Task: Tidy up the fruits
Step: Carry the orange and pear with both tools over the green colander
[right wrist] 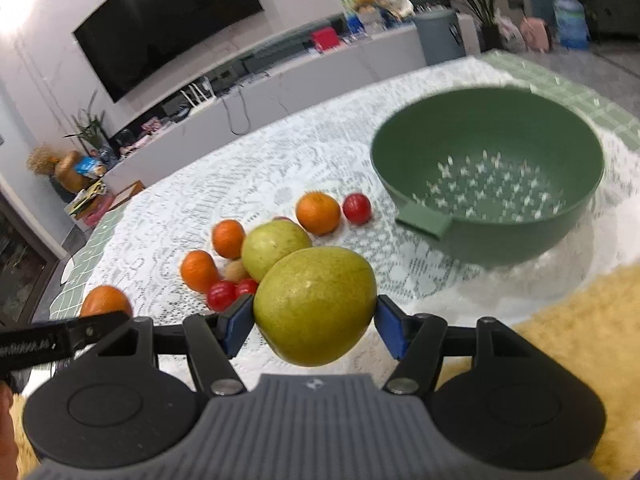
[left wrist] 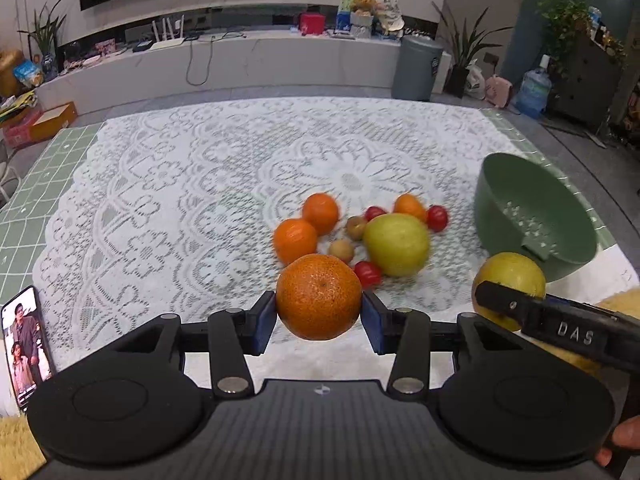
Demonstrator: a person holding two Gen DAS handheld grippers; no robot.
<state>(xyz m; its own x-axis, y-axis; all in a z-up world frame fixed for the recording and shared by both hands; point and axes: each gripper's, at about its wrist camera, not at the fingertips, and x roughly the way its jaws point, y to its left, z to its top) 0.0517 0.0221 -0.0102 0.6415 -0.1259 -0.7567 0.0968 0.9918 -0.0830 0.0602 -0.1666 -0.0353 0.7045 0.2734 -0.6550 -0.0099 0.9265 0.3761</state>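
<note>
My left gripper (left wrist: 319,312) is shut on a large orange (left wrist: 319,297), held above the lace cloth. My right gripper (right wrist: 315,322) is shut on a yellow-green pear (right wrist: 315,306), also lifted; that pear (left wrist: 510,280) shows at the right of the left wrist view behind a black finger. The held orange (right wrist: 105,300) peeks in at the left of the right wrist view. A green colander bowl (right wrist: 488,168) stands to the right with nothing in it. On the cloth lie a second pear (left wrist: 396,245), three small oranges (left wrist: 295,240), red cherry tomatoes (left wrist: 367,273) and two small brown fruits (left wrist: 341,250).
A white lace cloth (left wrist: 200,200) covers a green checked table. A phone (left wrist: 24,344) lies at the near left edge. Yellow fluffy fabric (right wrist: 580,340) lies at the near right. Behind the table are a low cabinet, a grey bin (left wrist: 416,68) and plants.
</note>
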